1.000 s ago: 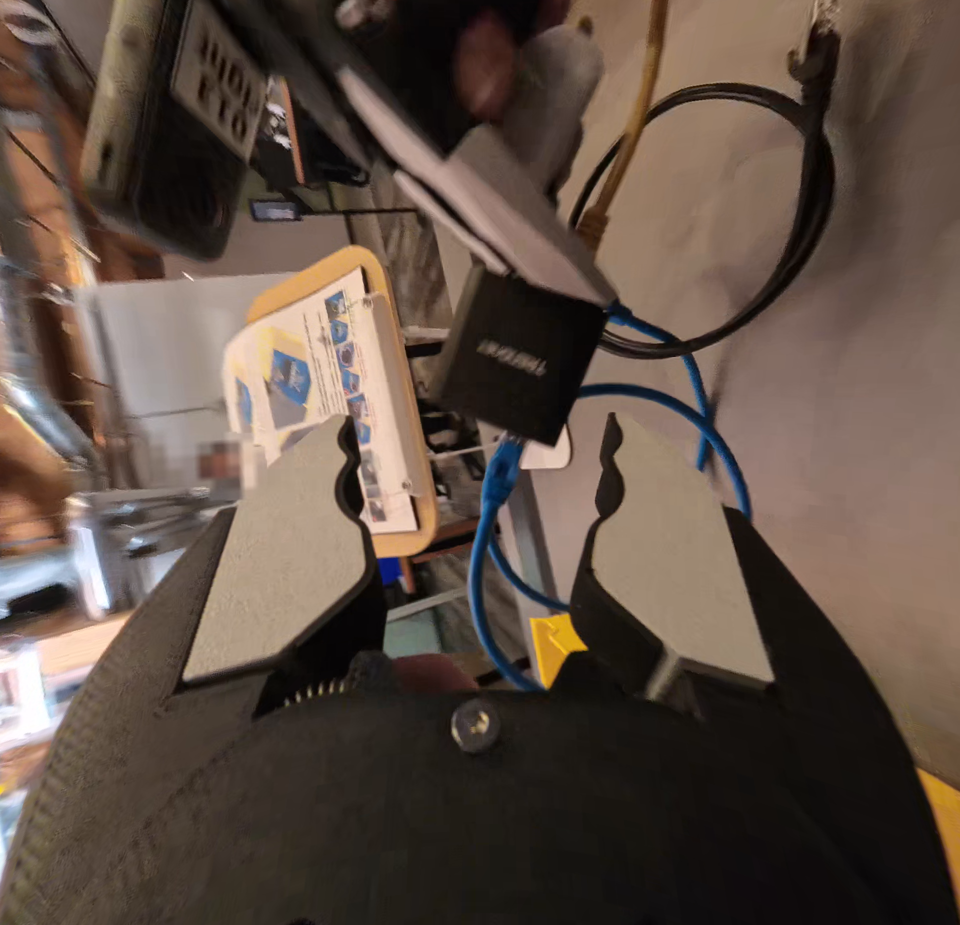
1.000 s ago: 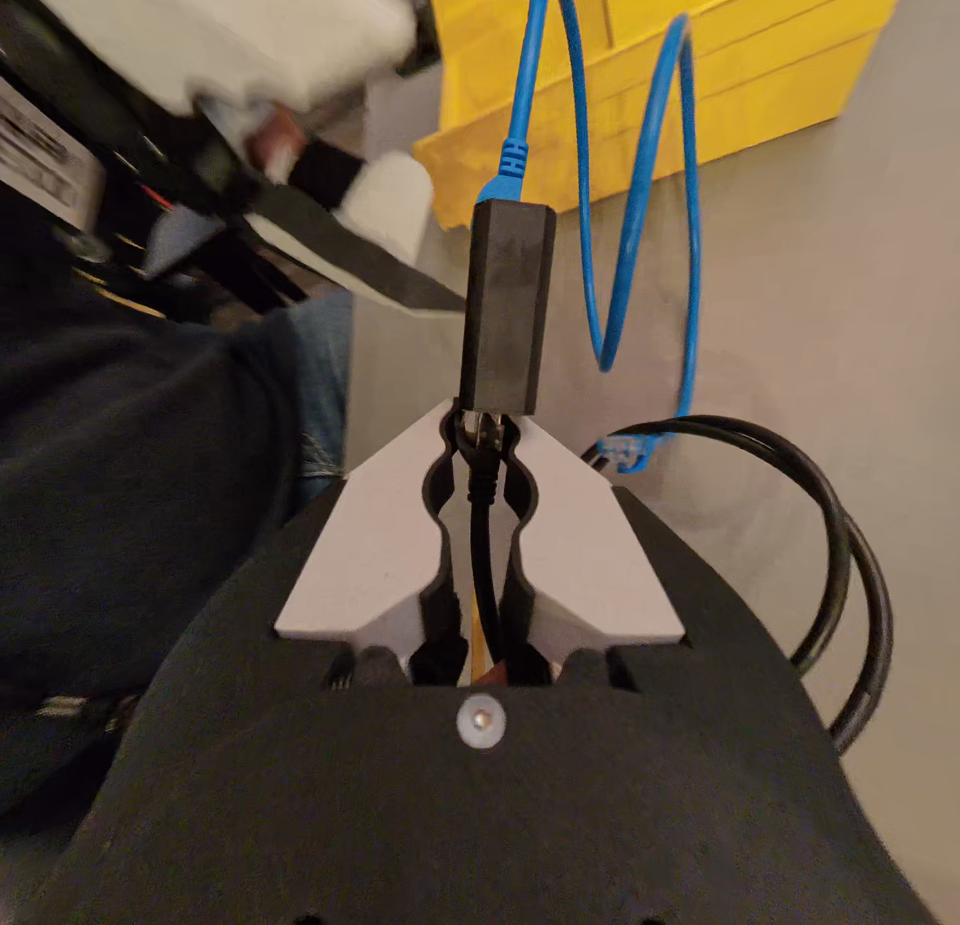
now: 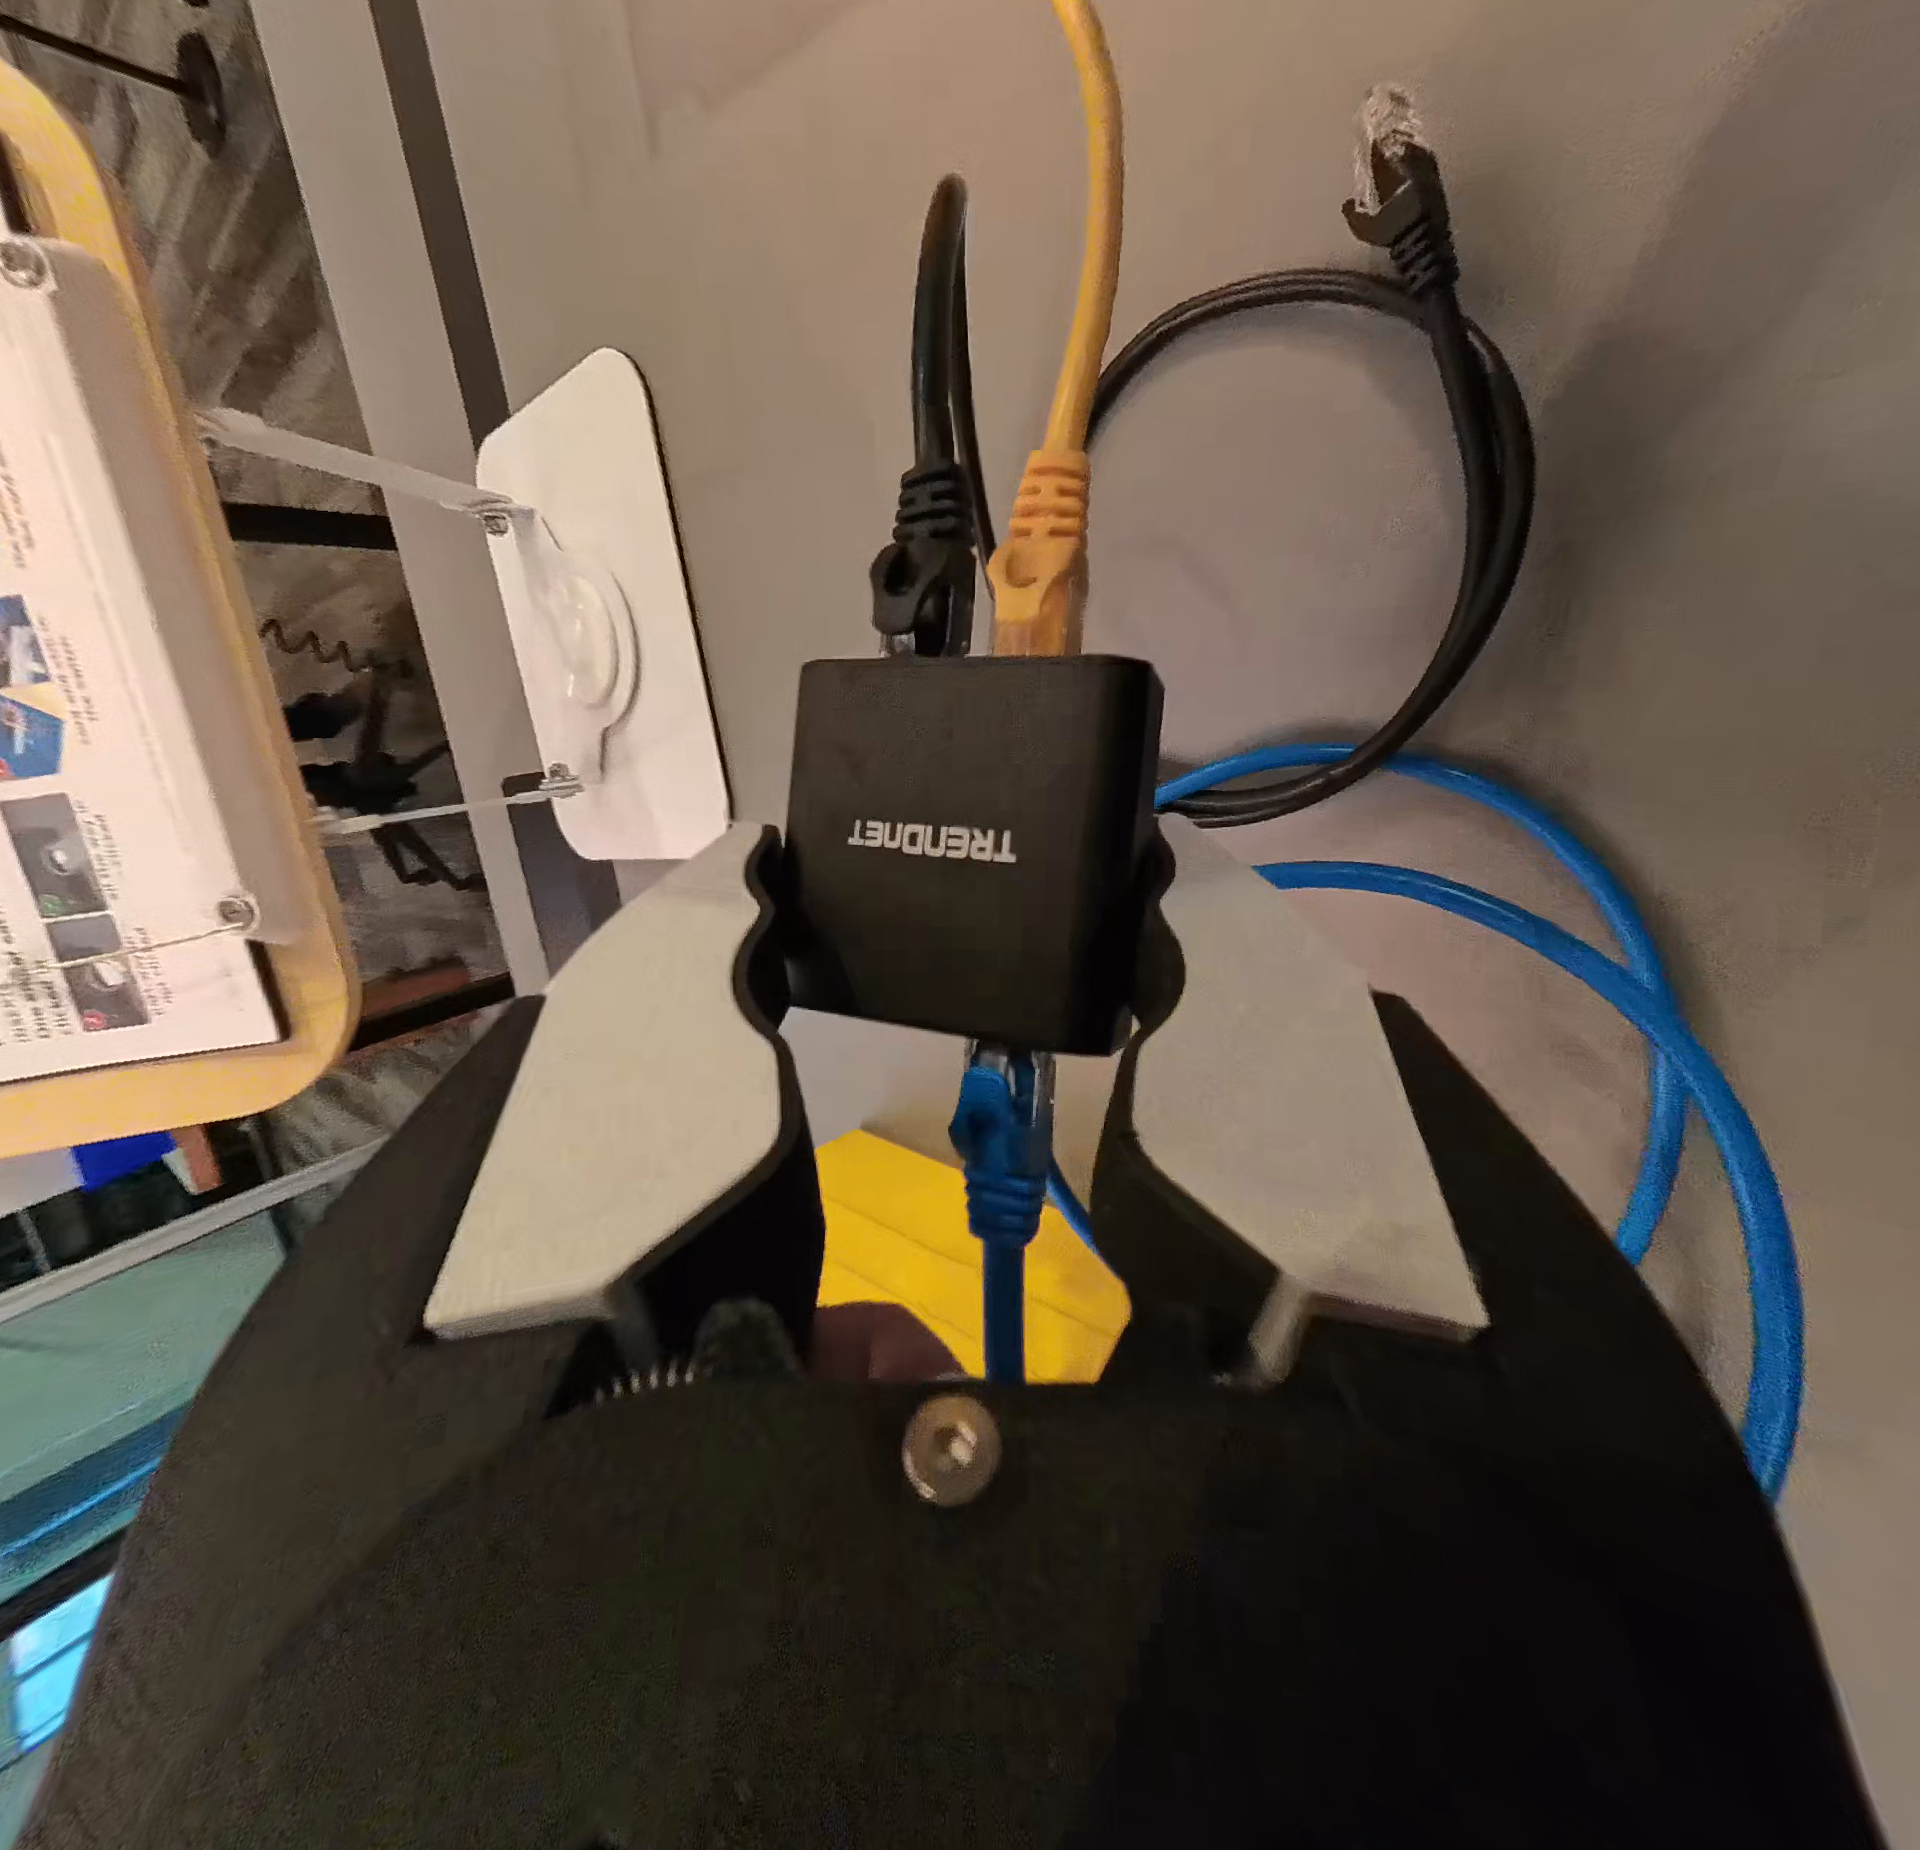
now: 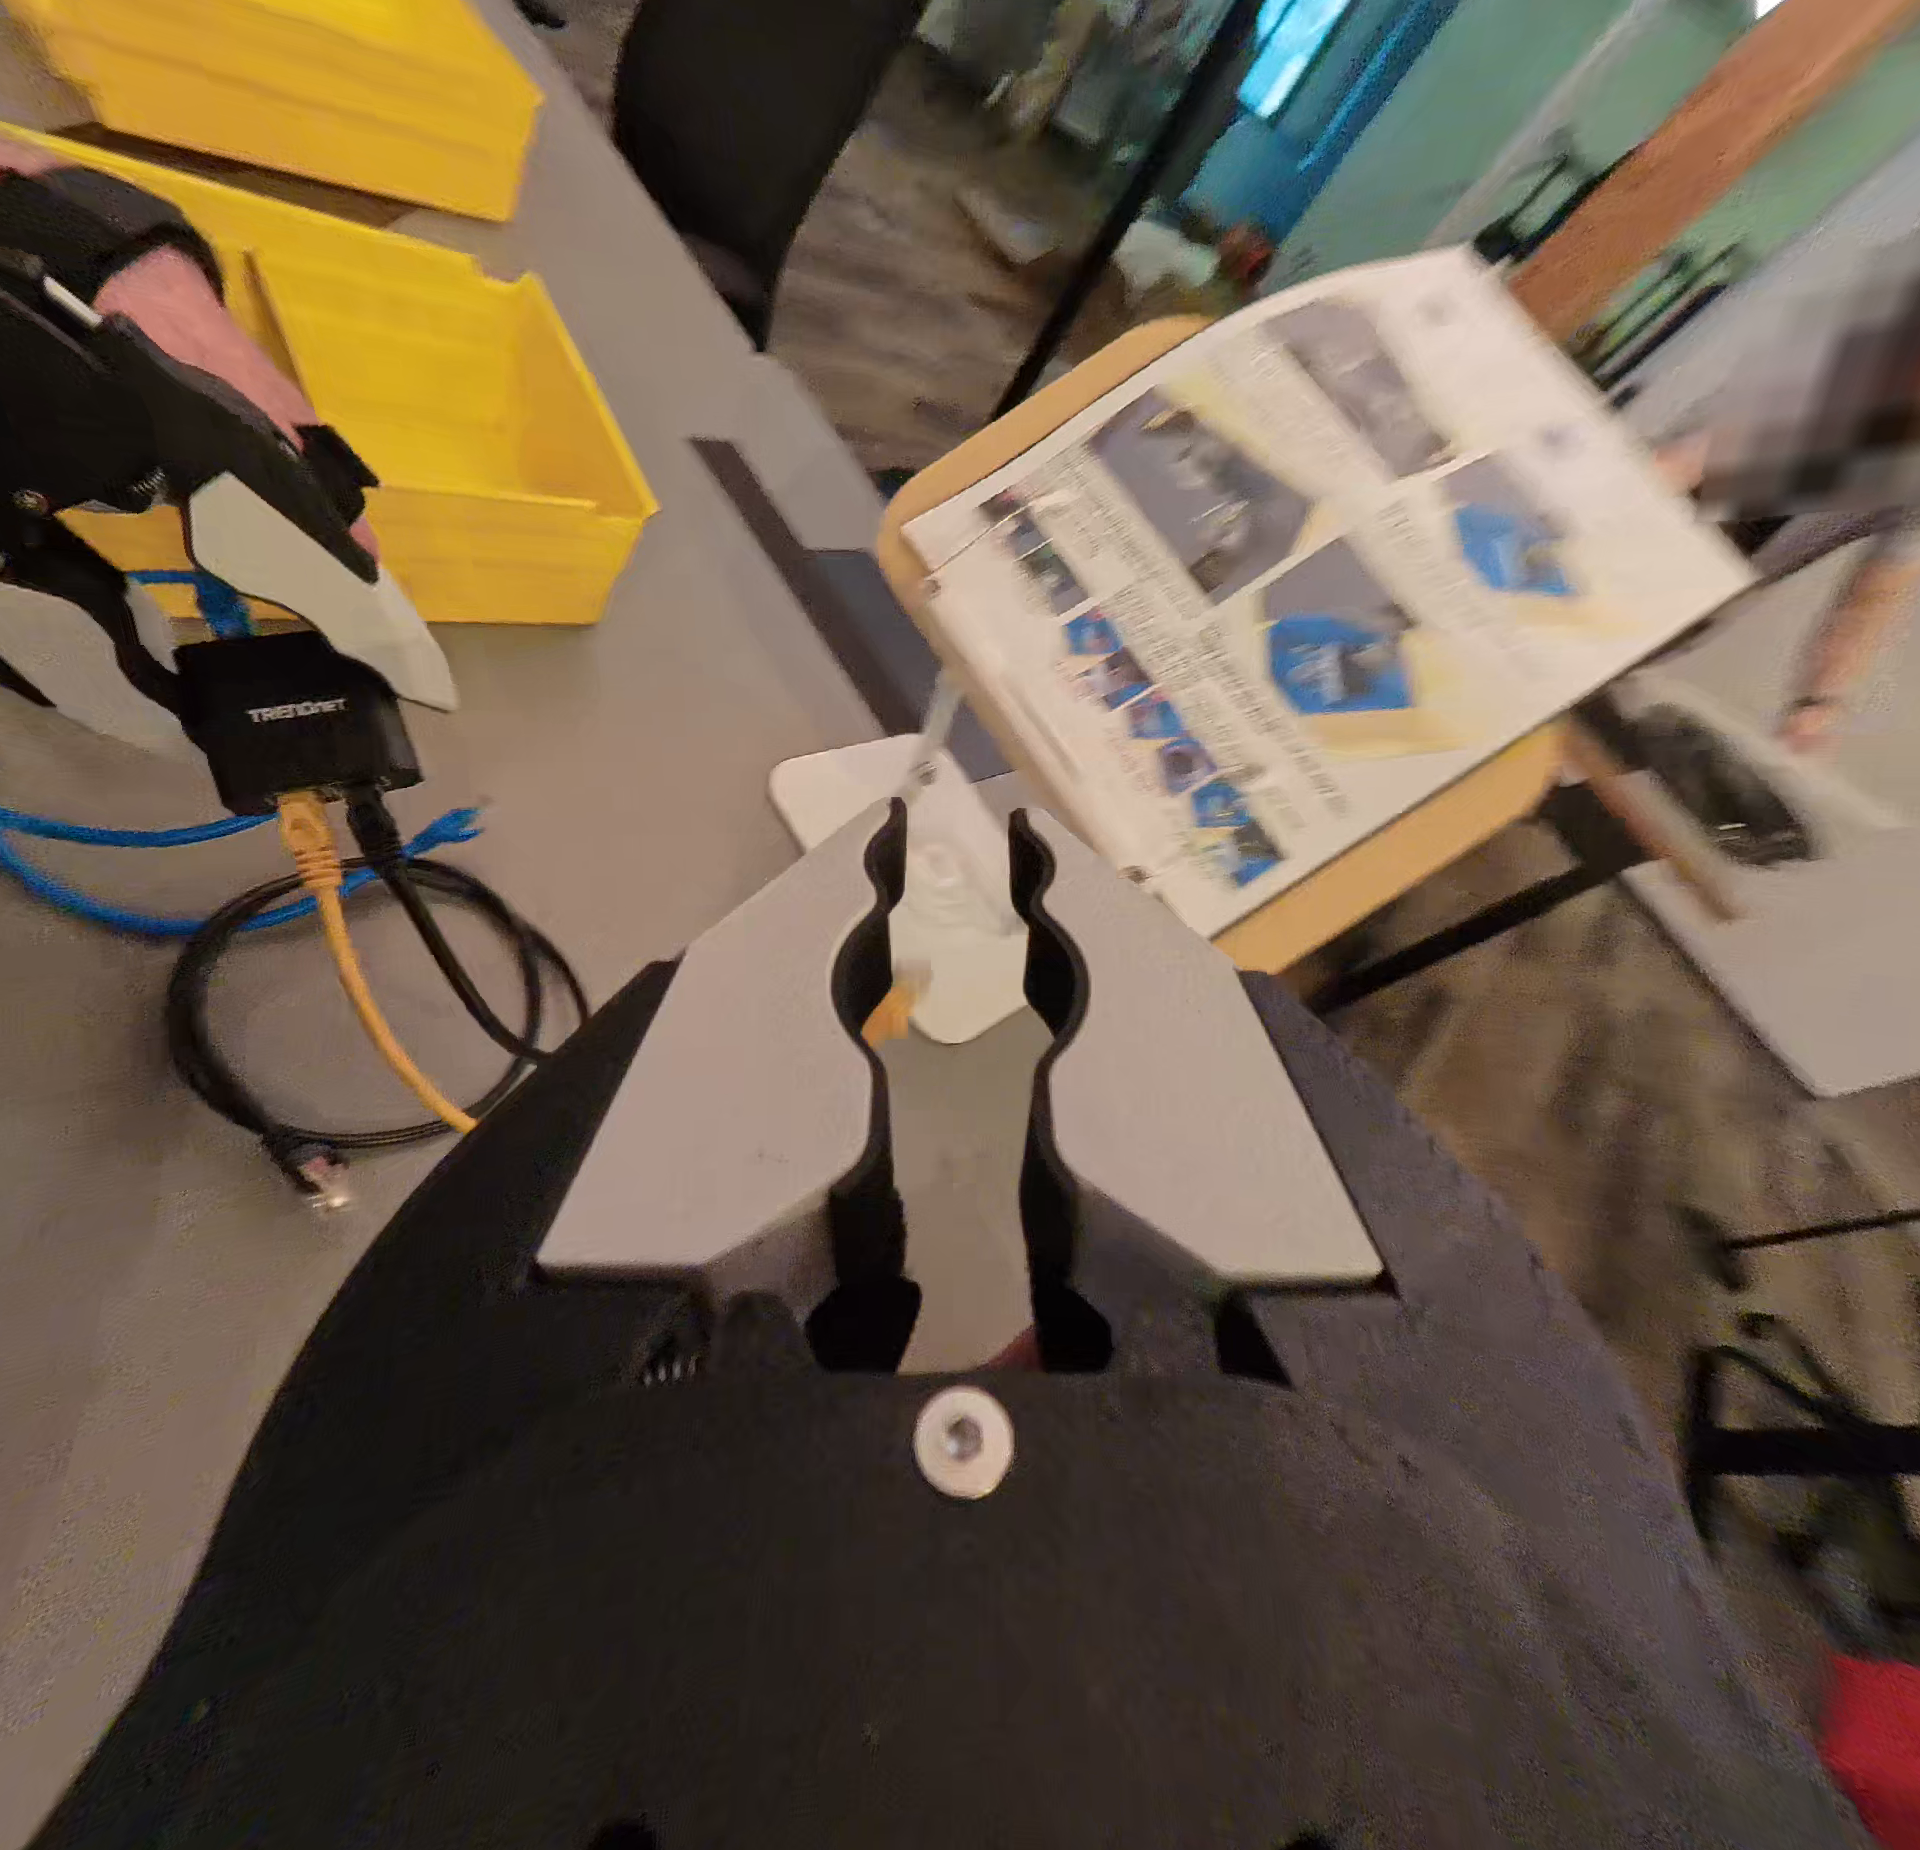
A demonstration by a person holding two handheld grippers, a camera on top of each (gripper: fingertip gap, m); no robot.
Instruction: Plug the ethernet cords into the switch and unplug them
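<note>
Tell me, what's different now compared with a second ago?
The left gripper, open before, has closed on the switch. The right gripper has let go of the black cord, now plugged in, and pulled away open. The blue cord stays plugged in.

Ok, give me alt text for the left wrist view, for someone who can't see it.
The left gripper clamps a small black switch between its grey fingers above a grey table. A black cord and a yellow cord plug into its far side, a blue cord into its near side; the black cord's other plug lies loose.
</note>
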